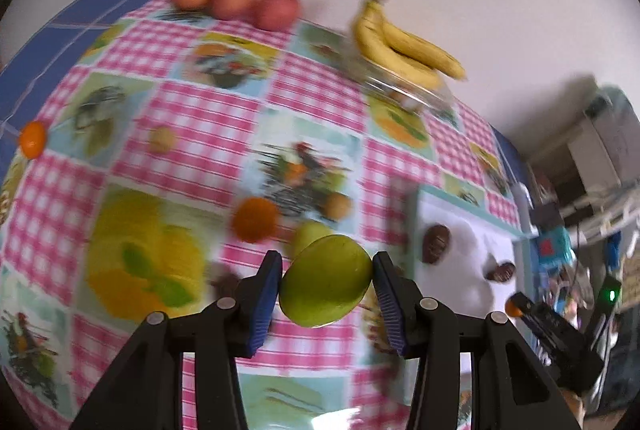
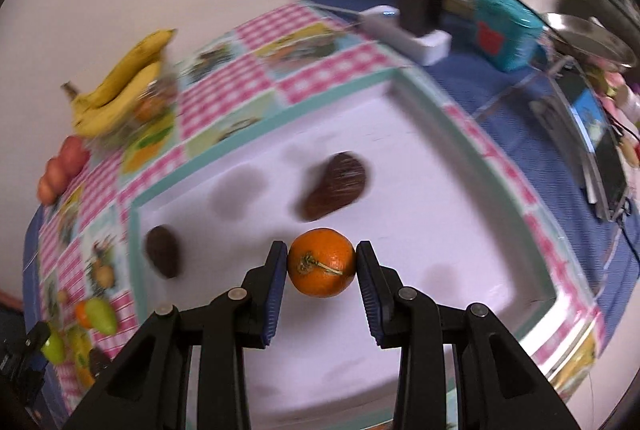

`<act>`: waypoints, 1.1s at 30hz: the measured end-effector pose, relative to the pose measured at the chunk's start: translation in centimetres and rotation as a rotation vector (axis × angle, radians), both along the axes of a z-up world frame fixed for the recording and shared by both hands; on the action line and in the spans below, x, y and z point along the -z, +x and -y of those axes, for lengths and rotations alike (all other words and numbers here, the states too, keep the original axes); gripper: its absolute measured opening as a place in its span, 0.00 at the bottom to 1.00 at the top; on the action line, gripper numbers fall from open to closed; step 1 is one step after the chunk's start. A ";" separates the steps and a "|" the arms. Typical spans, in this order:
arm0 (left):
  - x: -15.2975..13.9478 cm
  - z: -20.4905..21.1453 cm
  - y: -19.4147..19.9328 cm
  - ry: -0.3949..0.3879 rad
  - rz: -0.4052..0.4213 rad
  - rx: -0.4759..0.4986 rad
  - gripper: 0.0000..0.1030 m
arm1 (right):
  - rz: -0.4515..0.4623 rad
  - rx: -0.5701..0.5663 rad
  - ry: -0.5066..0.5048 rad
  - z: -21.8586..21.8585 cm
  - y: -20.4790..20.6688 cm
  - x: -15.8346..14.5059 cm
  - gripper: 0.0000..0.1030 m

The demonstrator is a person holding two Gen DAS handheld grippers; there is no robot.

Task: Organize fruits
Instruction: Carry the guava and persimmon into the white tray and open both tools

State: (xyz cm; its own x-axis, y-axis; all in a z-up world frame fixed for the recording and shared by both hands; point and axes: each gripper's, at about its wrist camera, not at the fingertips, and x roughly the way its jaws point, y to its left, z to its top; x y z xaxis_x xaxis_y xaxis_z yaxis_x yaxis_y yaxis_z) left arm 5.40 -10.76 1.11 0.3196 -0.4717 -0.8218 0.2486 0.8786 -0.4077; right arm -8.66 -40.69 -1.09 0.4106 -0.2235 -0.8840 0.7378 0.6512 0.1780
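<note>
My left gripper [image 1: 326, 280] is shut on a green pear [image 1: 326, 280] and holds it above the checked tablecloth. My right gripper [image 2: 321, 262] is shut on a mandarin [image 2: 321, 262] above the white tray [image 2: 440, 190]. Two dark brown avocados [image 2: 334, 186] [image 2: 162, 250] lie in the tray. On the cloth lie another pear [image 1: 308, 236], a mandarin [image 1: 255, 219] and a second mandarin [image 1: 33, 143] at the left edge. The right gripper with its mandarin shows small in the left wrist view [image 1: 512, 308].
Three red apples [image 1: 236, 0] sit at the far edge by the wall. Bananas [image 1: 404, 42] rest on a clear glass dish [image 1: 404, 90]. A white box [image 2: 404, 32], a teal box [image 2: 508, 34] and a pan [image 2: 592, 40] stand beyond the tray.
</note>
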 end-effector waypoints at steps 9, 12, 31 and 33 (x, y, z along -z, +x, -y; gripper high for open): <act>0.5 9.1 -4.2 0.027 0.051 0.271 0.48 | 0.008 0.065 -0.026 2.8 -2.3 -0.5 0.36; 1.8 11.0 -5.3 0.059 0.057 0.327 0.48 | 0.010 0.066 -0.014 3.0 -2.4 -0.3 0.36; 4.4 13.1 -6.3 0.126 0.046 0.392 0.49 | -0.050 0.054 0.029 2.7 -1.8 2.3 0.36; 4.3 13.0 -6.0 0.121 0.044 0.387 0.54 | -0.051 0.057 0.032 2.8 -1.8 2.3 0.36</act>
